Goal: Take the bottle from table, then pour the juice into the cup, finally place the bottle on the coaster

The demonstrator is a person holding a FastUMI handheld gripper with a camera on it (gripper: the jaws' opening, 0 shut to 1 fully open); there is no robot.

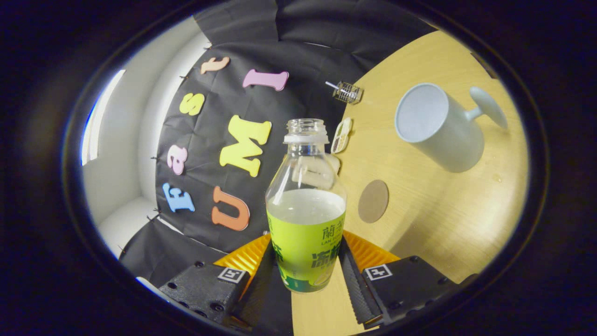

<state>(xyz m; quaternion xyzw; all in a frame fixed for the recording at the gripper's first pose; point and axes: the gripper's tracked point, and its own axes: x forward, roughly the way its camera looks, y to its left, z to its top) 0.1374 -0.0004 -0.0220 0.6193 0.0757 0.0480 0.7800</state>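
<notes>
Bottle uncapped, clamped in claw; coaster just beyond, cup farther on table.

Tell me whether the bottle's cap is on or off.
Off. The bottle, held between the gripper fingers, shows a bare open neck with only the white collar ring below the threads; juice sits partway up its body.

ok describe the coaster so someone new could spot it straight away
On the wooden table, look just beyond the bottle held between the gripper fingers, short of the white cup. The coaster is the flat brown disc, the only flat round thing there.
</notes>
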